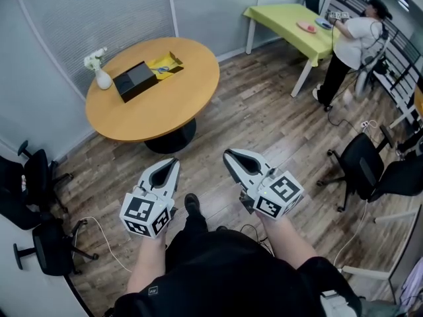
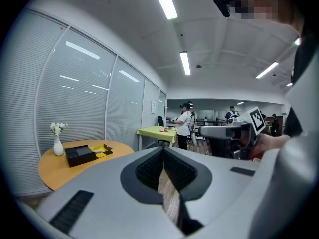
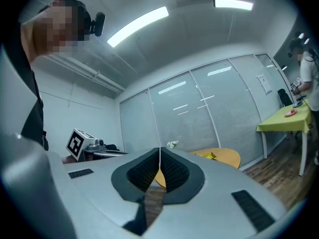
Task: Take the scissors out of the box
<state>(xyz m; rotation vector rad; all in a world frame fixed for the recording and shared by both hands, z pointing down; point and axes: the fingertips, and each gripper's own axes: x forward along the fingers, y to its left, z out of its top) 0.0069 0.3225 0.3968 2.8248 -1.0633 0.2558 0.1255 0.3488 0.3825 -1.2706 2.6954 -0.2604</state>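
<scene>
**Both grippers closed, well away from box**

L gripper [image 1: 174, 162] & R gripper [image 1: 227, 154] hang over the wood floor [image 1: 264, 124], each w/ jaws pressed together, nothing btwn them. Black box [image 1: 134, 81] w/ yellow tray [image 1: 165, 65] beside it sits on the round table [image 1: 172, 107], near a white vase [image 1: 102, 78], well apart from both grippers. Scissors too small to make out.

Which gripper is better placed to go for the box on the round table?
Left, marginally. The box sits ahead-left, nearer the left gripper; the right gripper would probably have to cross over. Both are shut, empty and far off.
</scene>
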